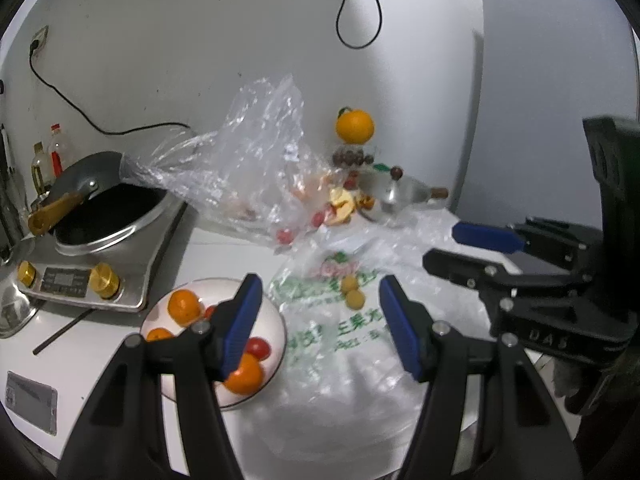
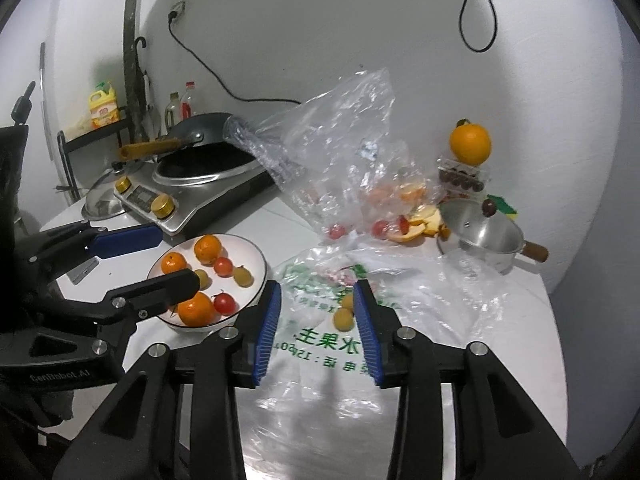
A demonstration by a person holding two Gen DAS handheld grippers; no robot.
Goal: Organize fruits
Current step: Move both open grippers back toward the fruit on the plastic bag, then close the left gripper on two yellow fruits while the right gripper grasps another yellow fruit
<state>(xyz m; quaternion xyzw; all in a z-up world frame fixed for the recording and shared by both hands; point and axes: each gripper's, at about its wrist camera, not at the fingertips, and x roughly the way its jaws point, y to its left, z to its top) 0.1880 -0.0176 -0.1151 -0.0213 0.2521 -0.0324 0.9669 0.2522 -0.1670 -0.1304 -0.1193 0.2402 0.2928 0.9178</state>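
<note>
Both tools are open w/ nothing held. Two small yellow round fruits (image 2: 345, 312) lie on the printed clear plastic bag (image 2: 384, 360), mid frame, between right tool (image 2: 316, 330) pads. Round white plate (image 2: 256, 258) w/ oranges + tomatoes sits left. Left tool (image 1: 320, 324) waits. Next, I think: close on one yellow fruit, carry to plate.

Both wrist views look down close, side by side, sharing the plate (image 1: 276, 344) and printed bag (image 2: 320, 344).

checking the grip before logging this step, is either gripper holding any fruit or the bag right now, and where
Nothing is held. The left gripper and the right gripper both stand open above the printed plastic bag, pads touching nothing.
</note>
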